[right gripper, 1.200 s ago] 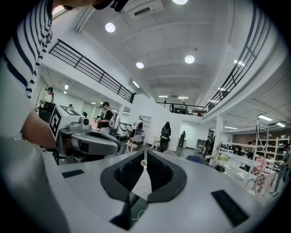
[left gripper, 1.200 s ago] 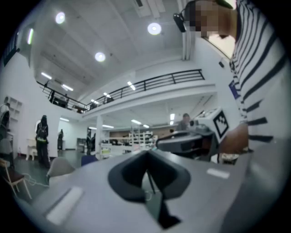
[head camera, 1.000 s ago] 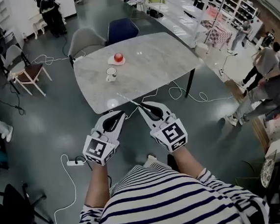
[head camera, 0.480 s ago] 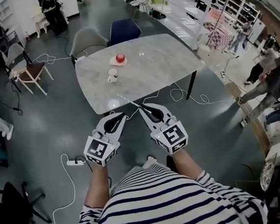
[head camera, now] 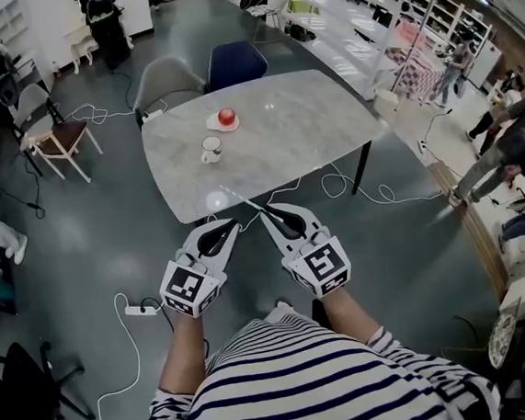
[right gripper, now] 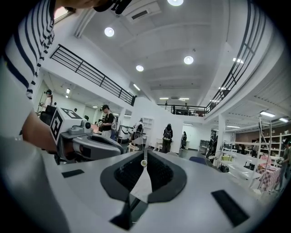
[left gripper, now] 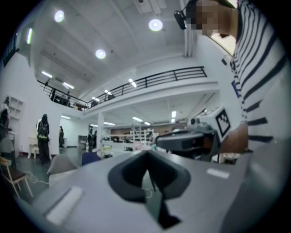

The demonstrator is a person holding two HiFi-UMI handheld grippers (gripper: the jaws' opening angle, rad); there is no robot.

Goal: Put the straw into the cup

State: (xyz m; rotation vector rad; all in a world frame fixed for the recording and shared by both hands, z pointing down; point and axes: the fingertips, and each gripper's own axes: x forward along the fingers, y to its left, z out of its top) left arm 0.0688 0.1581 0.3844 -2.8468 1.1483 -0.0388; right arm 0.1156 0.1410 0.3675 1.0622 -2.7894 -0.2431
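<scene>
Counter [head camera: 301,127] bears the cup [head camera: 210,148], strawless; right gripper [head camera: 267,215] jaws clamp the straw [head camera: 243,200], well short of it; left gripper [head camera: 233,225] jaws closed, empty.

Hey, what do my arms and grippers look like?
The left gripper and right gripper are grey, with dark-padded tongs tapering to points. Each carries a white cube bearing black square markers. Your shirt is short-sleeved, white with dark stripes.

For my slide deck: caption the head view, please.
Right tool holds a straw; cup stands on table.
</scene>
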